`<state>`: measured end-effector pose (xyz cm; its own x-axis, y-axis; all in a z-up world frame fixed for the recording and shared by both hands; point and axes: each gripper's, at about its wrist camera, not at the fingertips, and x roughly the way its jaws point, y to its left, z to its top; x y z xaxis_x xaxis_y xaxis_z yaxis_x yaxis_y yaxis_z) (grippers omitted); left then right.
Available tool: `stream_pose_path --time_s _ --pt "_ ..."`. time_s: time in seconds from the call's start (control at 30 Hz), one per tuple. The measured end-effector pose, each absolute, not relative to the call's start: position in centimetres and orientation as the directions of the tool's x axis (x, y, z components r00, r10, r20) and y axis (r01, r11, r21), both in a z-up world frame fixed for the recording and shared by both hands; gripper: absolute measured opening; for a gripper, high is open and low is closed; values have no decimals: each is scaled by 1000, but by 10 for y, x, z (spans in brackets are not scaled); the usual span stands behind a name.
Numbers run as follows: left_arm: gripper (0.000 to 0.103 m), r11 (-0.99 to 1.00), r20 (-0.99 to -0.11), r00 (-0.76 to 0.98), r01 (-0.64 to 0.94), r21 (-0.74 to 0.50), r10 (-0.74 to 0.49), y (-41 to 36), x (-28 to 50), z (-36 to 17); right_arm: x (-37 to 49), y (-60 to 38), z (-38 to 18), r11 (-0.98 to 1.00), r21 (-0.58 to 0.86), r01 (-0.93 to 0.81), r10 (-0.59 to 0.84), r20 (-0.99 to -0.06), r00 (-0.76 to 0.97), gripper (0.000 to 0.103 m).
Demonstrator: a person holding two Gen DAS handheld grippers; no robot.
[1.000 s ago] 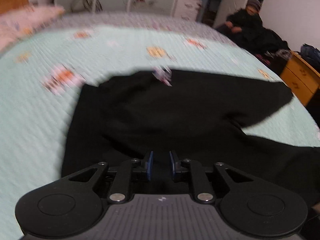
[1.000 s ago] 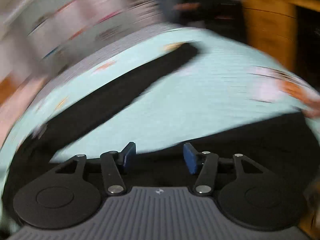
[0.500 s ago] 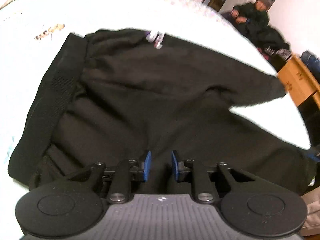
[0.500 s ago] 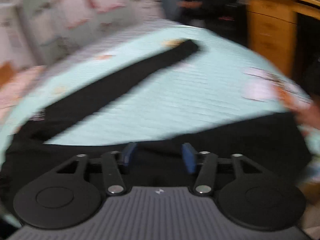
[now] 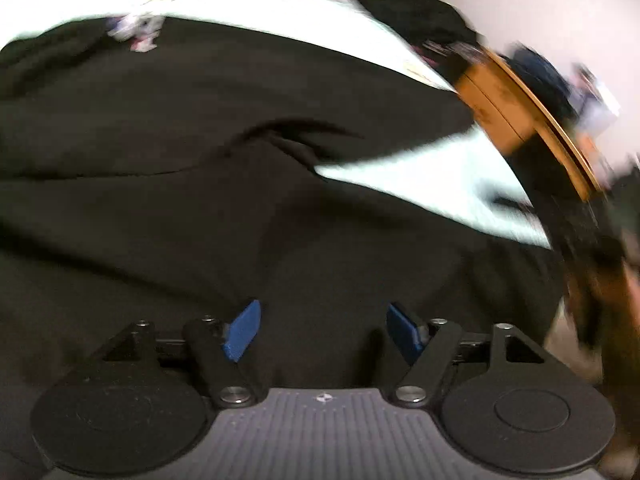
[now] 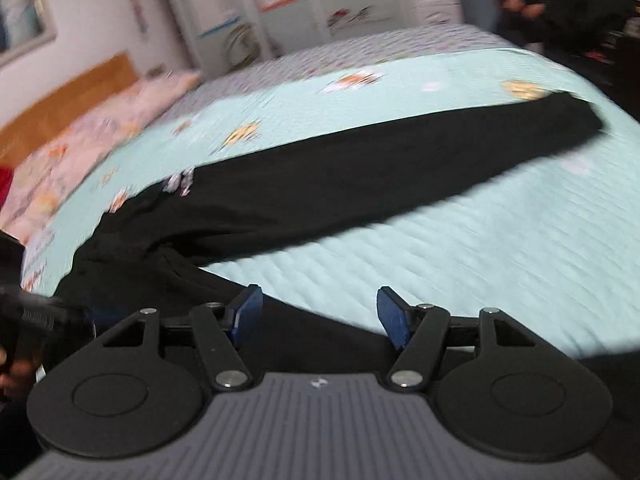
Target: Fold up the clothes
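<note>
So the left gripper [image 5: 322, 326] is opening wide over the black sweatshirt [image 5: 200, 160], nothing pinched; right gripper [image 6: 318, 312] hangs half-spread above its hem, empty, mint bedspread [image 6: 480, 240] beyond.

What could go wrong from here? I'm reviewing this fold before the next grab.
1. The left hand-held gripper is opening right over bunched folds of the black sweatshirt; a grab here may pinch several layers.
2. The long sleeve still stretches out across the mint quilt, so folding the body now could leave it trailing.
3. Both views are blurred by motion, so the right hand-held gripper may miss the hem.
</note>
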<state>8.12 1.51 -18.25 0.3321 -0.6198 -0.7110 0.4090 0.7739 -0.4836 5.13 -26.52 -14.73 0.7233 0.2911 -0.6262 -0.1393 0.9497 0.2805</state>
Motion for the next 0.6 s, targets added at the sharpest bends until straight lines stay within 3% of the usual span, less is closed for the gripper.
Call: stream_pose_path --time_s 0.13,0.47,0.6 --pt "74 752 -699 315 434 -495 -642 23 73 -187 102 -212 -147 933 253 -256 360 -651 668 56" --pt "77 734 -686 309 467 -493 -658 29 66 -190 166 -140 -151 948 115 -297 275 -764 583 56" --pt "77 703 -658 279 437 -562 -700 45 67 -192 160 -140 -170 905 -45 -424 190 -847 496 57"
